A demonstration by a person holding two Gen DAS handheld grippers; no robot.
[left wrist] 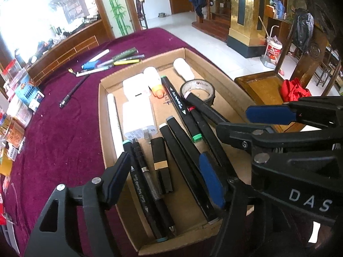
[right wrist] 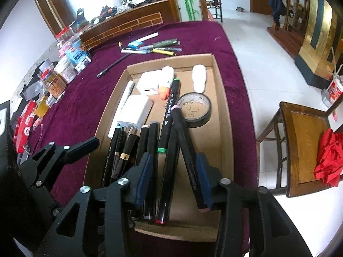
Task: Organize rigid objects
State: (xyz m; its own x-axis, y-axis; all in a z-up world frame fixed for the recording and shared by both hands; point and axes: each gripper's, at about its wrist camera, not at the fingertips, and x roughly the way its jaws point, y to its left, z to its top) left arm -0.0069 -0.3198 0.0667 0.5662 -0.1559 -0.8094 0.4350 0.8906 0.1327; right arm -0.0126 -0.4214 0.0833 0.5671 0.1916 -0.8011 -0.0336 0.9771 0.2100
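Left claw gapes wide over the cardboard tray on the maroon-clothed desk, while the right claw, also spread, straddles black markers at the tray's six o'clock, tape roll toward twelve.

My left gripper hangs low with its jaws spread wide, nothing between the blue pads. My right gripper sits just to its right, jaws likewise parted, pads facing each other across a clear gap.
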